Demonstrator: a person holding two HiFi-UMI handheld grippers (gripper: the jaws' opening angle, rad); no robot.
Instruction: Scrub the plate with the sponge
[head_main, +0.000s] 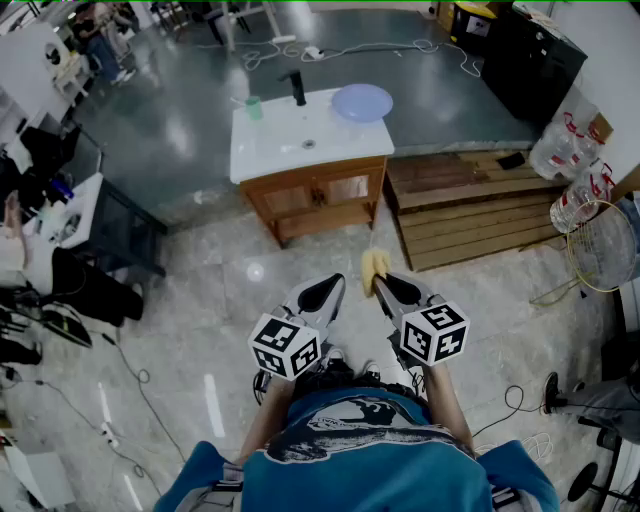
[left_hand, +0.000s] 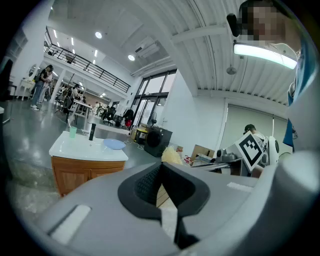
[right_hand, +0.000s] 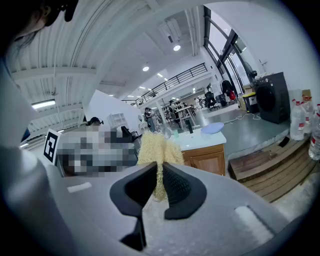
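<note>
A pale blue plate (head_main: 362, 102) lies on the right part of a white sink top (head_main: 275, 150) over a wooden cabinet, well ahead of me across the floor. The plate (left_hand: 114, 144) also shows small in the left gripper view and the plate (right_hand: 212, 128) in the right gripper view. My right gripper (head_main: 378, 281) is shut on a yellow fibrous sponge (head_main: 374, 267), which sticks up between its pads; the sponge (right_hand: 156, 152) fills the gap there. My left gripper (head_main: 330, 290) is shut with nothing in it, held level beside the right one.
A green cup (head_main: 254, 107) and a black faucet (head_main: 297, 88) stand on the sink top. Wooden pallets (head_main: 480, 205) lie to the right of the cabinet, with water bottles (head_main: 570, 150) beyond. Cables trail on the floor; desks and people are at the left.
</note>
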